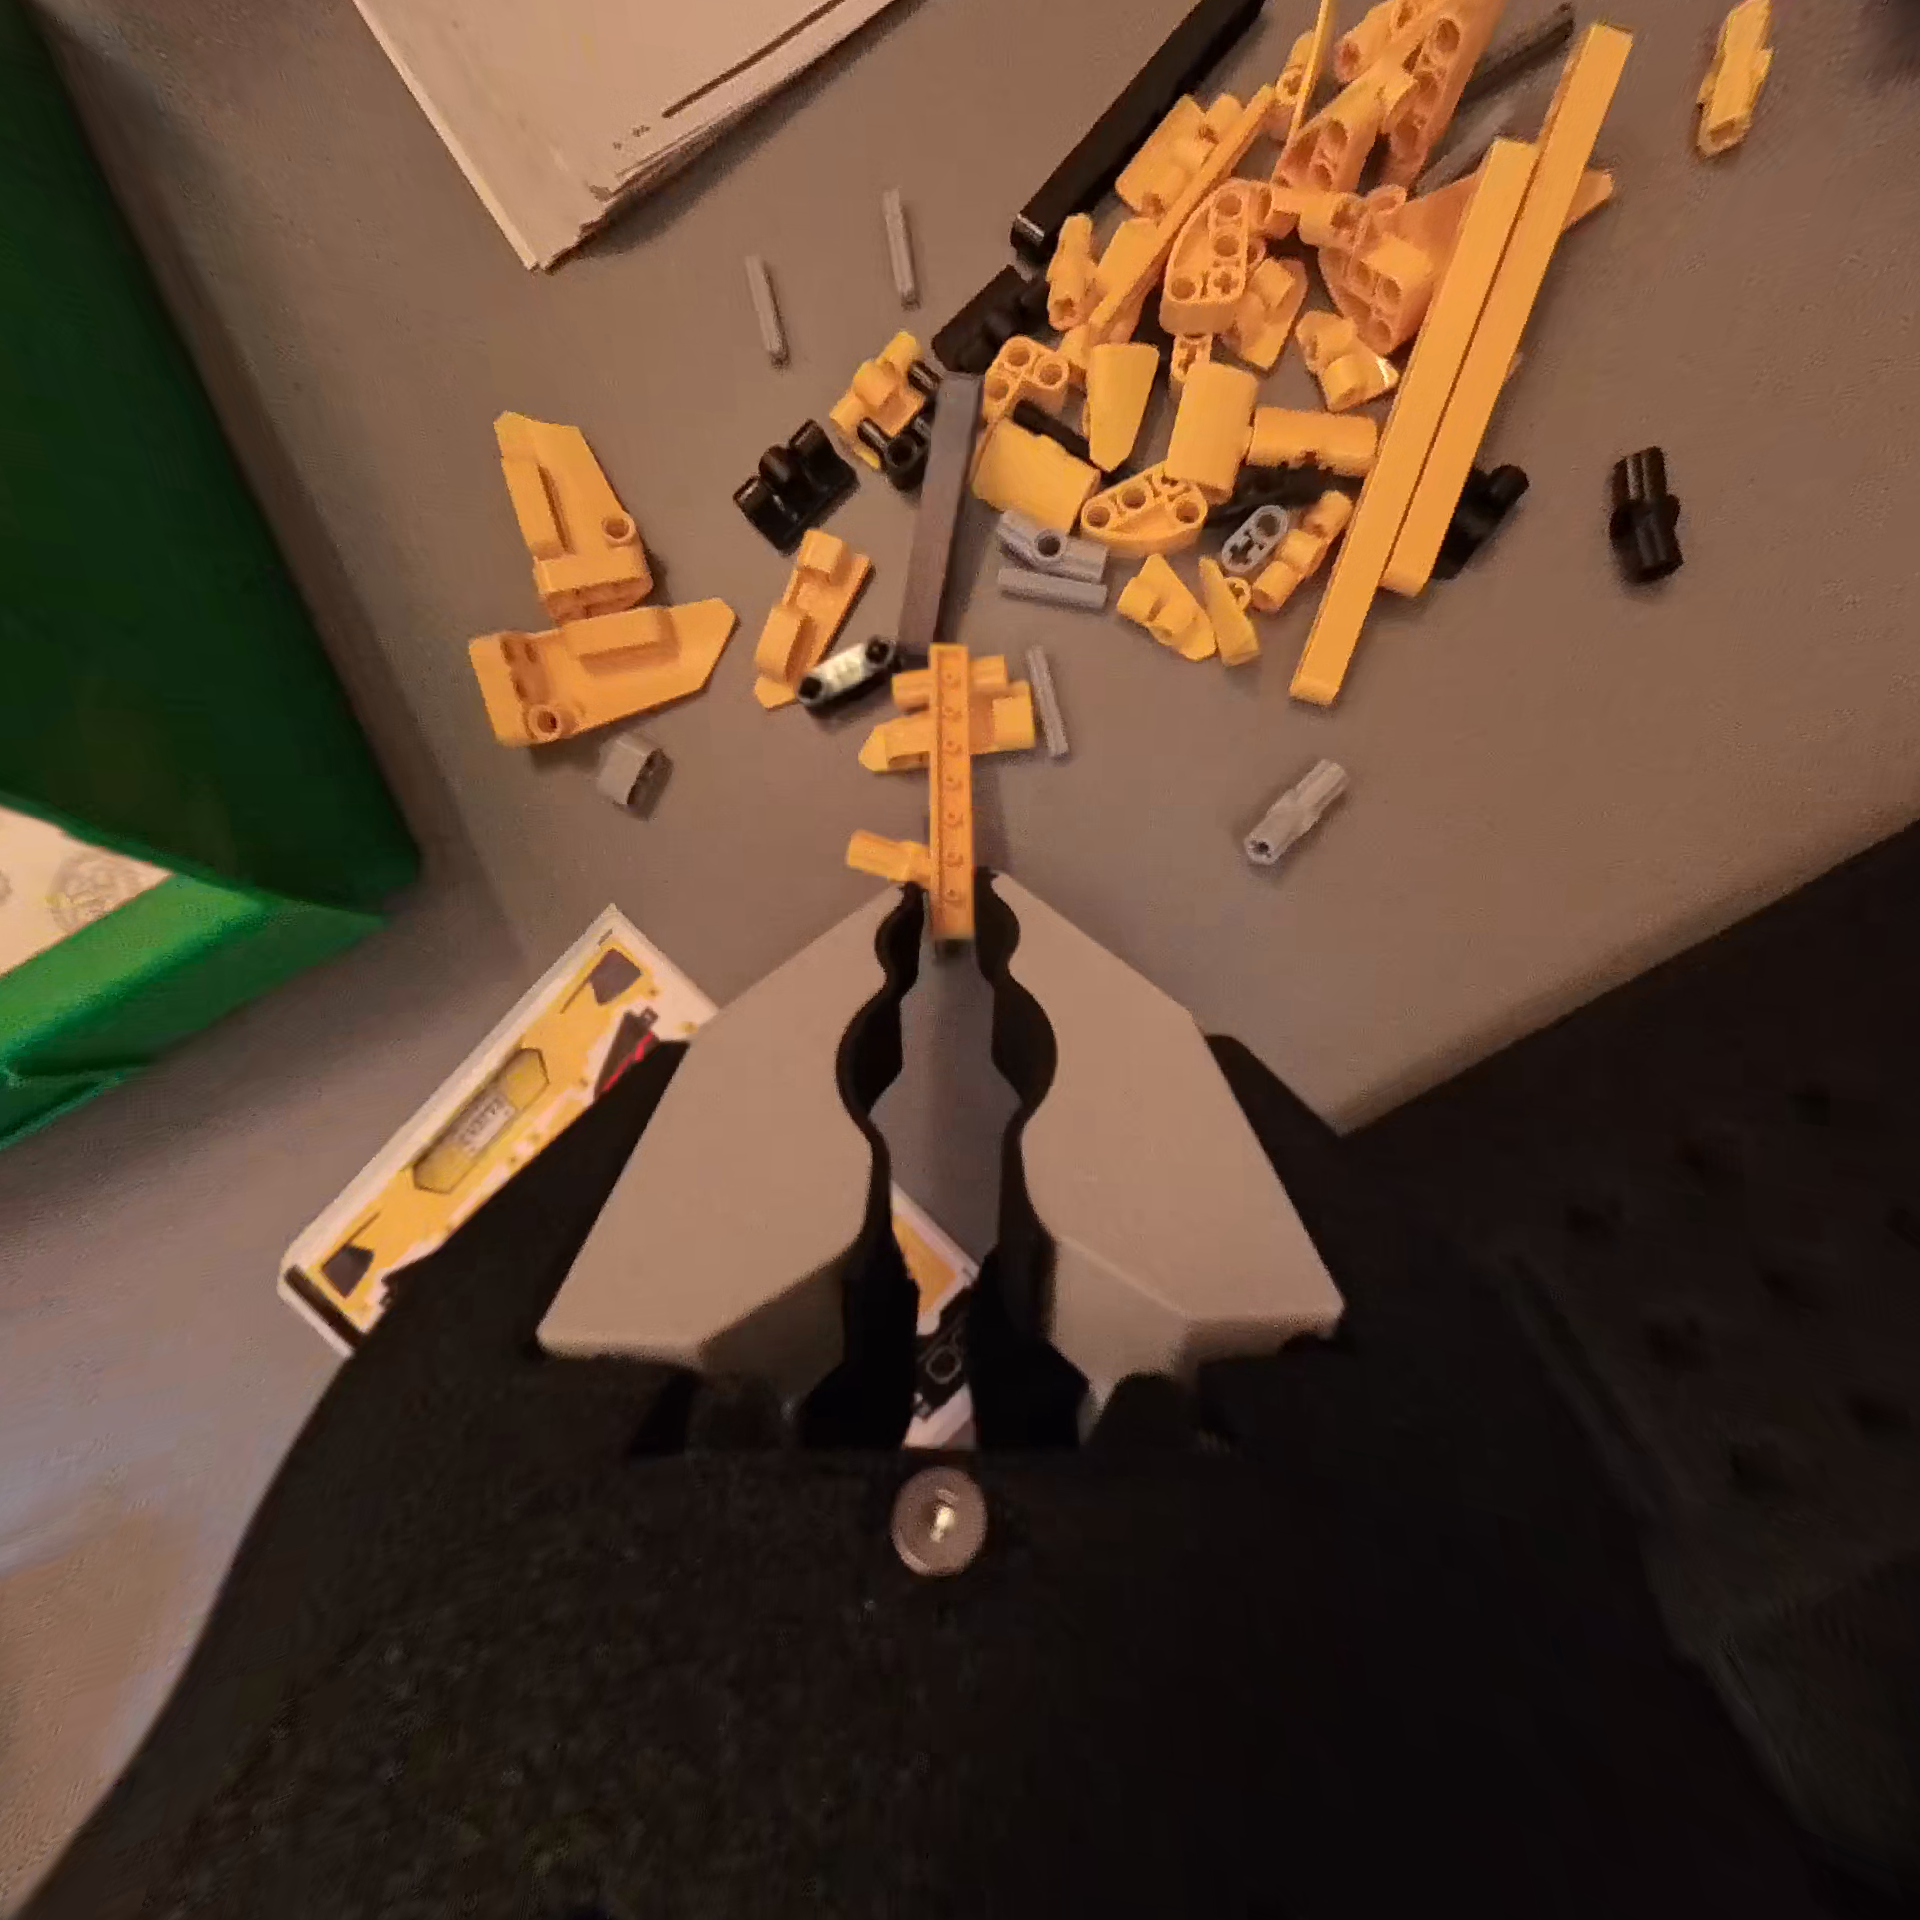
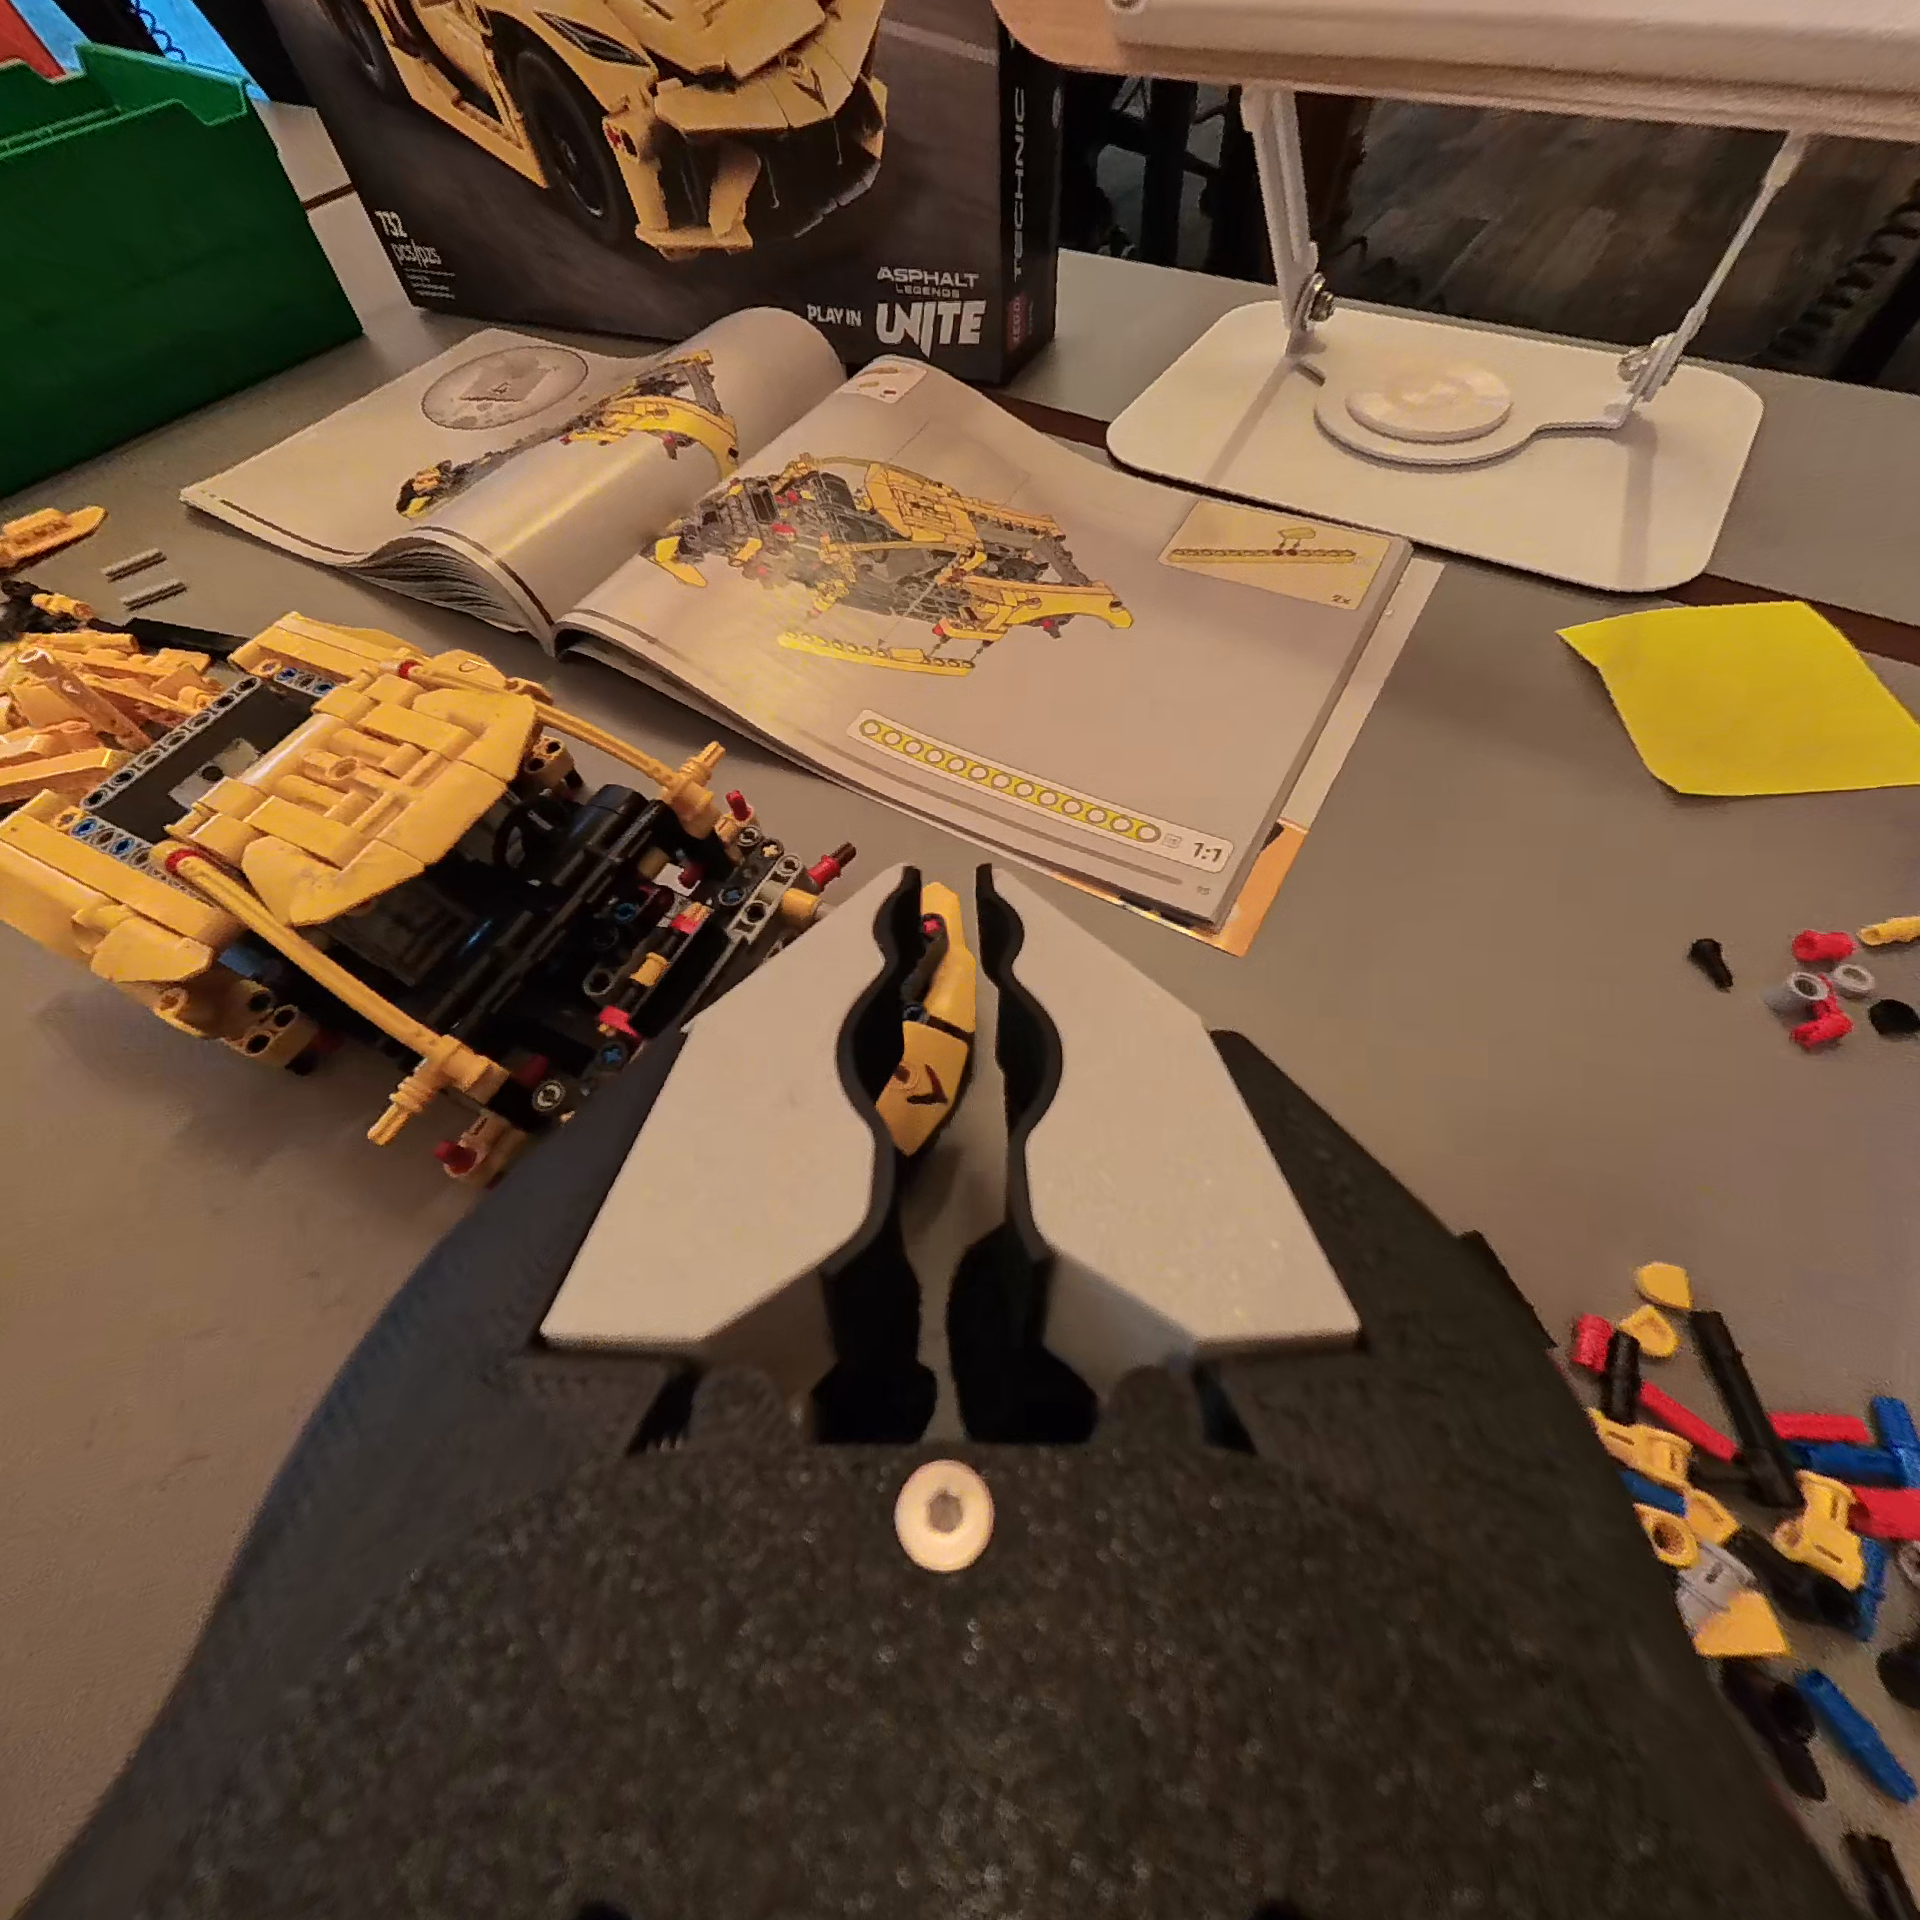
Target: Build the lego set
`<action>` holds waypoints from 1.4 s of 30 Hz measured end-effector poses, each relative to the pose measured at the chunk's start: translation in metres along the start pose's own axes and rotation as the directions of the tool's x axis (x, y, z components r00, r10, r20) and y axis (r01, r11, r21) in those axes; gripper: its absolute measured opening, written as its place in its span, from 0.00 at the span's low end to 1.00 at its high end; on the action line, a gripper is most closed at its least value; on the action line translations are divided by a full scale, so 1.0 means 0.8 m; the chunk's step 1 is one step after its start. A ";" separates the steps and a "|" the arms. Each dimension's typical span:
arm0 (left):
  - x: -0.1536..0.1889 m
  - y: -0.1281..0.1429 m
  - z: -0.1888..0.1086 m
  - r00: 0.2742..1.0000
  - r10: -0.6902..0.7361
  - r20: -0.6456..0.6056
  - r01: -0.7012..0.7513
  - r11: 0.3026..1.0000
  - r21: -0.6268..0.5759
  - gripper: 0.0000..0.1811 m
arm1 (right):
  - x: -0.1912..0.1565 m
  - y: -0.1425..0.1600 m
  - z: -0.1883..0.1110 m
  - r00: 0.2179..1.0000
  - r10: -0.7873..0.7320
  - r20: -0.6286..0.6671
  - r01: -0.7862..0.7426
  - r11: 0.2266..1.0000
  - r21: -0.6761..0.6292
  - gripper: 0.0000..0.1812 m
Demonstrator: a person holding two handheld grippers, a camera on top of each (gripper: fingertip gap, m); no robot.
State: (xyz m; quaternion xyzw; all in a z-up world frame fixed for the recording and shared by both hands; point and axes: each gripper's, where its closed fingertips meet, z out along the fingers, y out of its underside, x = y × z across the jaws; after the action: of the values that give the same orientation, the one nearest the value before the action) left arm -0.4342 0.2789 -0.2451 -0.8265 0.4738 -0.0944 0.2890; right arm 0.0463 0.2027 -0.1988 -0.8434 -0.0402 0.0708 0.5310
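Grey tabletop under both views, scattered with parts. Left claw is nearly closed, pinching the near end of a yellow studded beam; the beam projects straight ahead of the tips, raised above the loose pile of yellow pieces farther ahead. Small yellow connector sticks out to the left of the beam just ahead of the tips. Green bin lies far left of the claw; a sticker sheet sits below its left finger.

Right claw is narrow, with a curved yellow panel piece clamped between its fingers. Partly built yellow car rests left of this claw, near it. Open instruction booklet lies ahead, the set's box behind it. Mixed red, blue, black and yellow pins lie to the right.
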 end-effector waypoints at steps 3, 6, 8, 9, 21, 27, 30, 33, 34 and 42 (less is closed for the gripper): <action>0.011 0.007 -0.013 0.999 0.005 -0.046 -0.004 1.000 0.023 0.05 | -0.002 0.001 0.001 1.000 -0.009 0.002 0.009 1.000 -0.007 0.05; 0.026 0.016 -0.018 0.995 0.054 -0.083 -0.052 0.998 0.016 0.05 | -0.003 0.001 0.002 1.000 -0.010 0.004 0.010 1.000 -0.008 0.05; 0.030 0.025 -0.017 0.993 0.086 -0.081 -0.086 0.996 -0.001 0.05 | -0.003 0.002 0.002 1.000 -0.009 0.005 0.009 1.000 -0.009 0.05; 0.032 0.030 -0.016 0.992 0.093 -0.089 -0.095 0.995 -0.017 0.05 | -0.003 0.002 0.002 1.000 -0.009 0.006 0.009 1.000 -0.009 0.05; 0.029 0.017 -0.027 0.996 0.042 -0.080 -0.041 0.999 0.012 0.12 | -0.006 0.003 0.003 1.000 -0.014 0.011 0.015 1.000 -0.014 0.05; 0.035 -0.020 0.014 0.993 0.099 -0.067 -0.096 0.994 0.047 0.12 | -0.006 0.006 0.005 1.000 -0.028 0.006 0.029 0.999 -0.028 0.05; 0.048 -0.049 0.030 0.986 0.107 -0.128 -0.093 0.989 0.113 0.13 | -0.005 0.007 0.005 1.000 -0.025 0.004 0.025 0.999 -0.028 0.05; 0.063 -0.063 0.046 0.971 0.115 -0.209 -0.093 0.989 0.114 0.17 | -0.003 0.007 0.004 1.000 -0.023 0.000 0.023 0.999 -0.028 0.05; 0.069 -0.067 0.047 0.964 0.105 -0.245 -0.078 0.990 0.117 0.18 | -0.002 0.007 0.004 1.000 -0.024 -0.002 0.024 0.999 -0.029 0.05; 0.080 -0.067 0.062 0.956 0.124 -0.268 -0.107 0.991 0.075 0.09 | -0.002 0.007 0.004 1.000 -0.023 0.001 0.023 0.999 -0.031 0.05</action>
State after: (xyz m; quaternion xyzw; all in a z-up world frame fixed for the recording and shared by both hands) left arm -0.3398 0.2648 -0.2625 -0.7676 0.5534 -0.2040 0.2508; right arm 0.0440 0.2024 -0.2052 -0.8511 -0.0512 0.0644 0.5185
